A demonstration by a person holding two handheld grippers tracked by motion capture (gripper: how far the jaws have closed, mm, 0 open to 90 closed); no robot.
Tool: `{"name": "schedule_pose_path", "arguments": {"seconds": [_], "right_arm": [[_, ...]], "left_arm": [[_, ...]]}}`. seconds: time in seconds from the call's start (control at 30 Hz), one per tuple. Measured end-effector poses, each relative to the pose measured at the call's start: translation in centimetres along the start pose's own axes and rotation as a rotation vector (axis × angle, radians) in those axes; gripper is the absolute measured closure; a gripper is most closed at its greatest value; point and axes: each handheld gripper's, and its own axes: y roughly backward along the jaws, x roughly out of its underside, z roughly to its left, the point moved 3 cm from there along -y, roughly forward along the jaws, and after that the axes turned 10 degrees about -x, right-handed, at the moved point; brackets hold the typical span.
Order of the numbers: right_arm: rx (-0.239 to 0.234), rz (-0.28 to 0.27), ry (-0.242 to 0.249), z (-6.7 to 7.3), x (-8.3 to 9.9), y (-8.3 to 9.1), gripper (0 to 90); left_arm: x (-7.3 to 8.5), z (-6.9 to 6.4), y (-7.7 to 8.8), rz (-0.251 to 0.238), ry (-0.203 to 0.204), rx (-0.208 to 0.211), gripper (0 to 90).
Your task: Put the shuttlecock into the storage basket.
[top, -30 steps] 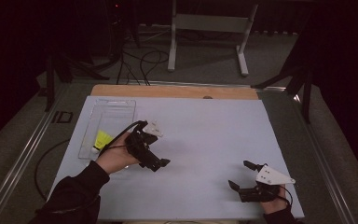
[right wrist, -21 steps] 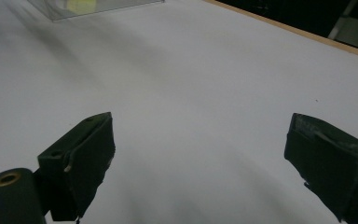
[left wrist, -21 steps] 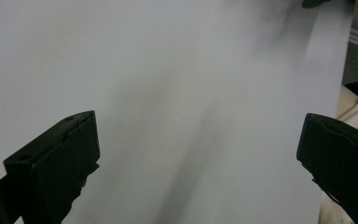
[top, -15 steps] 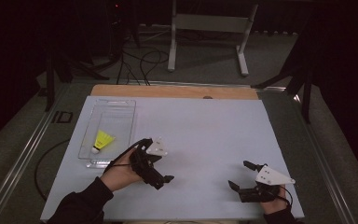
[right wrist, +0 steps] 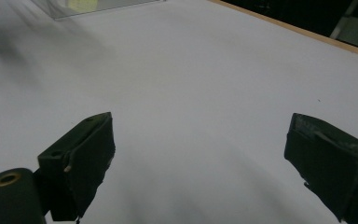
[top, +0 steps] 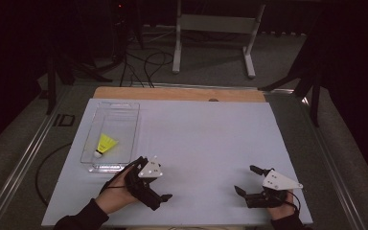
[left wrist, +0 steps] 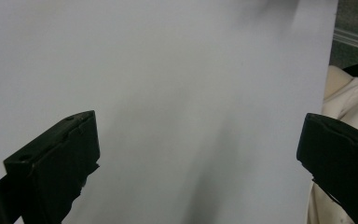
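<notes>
I see the shuttlecock (top: 104,145) in the clear tray (top: 133,125), up-left of my empty, spread left gripper (top: 159,200), with the equally spread right gripper (top: 247,180) well apart.

High view overlooks white table (top: 206,139), both tool views close above it

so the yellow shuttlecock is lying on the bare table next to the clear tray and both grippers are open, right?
Not quite. The yellow shuttlecock lies inside the clear tray, not on the bare table beside it; the high view shows this. The rest holds: the left gripper and right gripper are both open, as their own views show.
</notes>
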Motion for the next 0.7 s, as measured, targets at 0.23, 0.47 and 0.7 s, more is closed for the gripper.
{"name": "schedule_pose_path", "arguments": {"seconds": [0.23, 0.47, 0.7], "right_arm": [[-0.006, 0.004, 0.0, 0.0, 0.0, -0.1, 8.6], [-0.009, 0.005, -0.002, 0.0, 0.0, -0.1, 8.6], [-0.012, 0.007, -0.002, 0.0, 0.0, -0.1, 8.6]], "left_arm": [[2.5, 0.2, 0.9, -0.018, 0.013, -0.005, 0.0], [4.7, 0.8, 1.6, -0.047, 0.038, 0.012, 0.0], [6.7, 1.2, 2.2, -0.068, 0.074, 0.021, 0.0]]}}
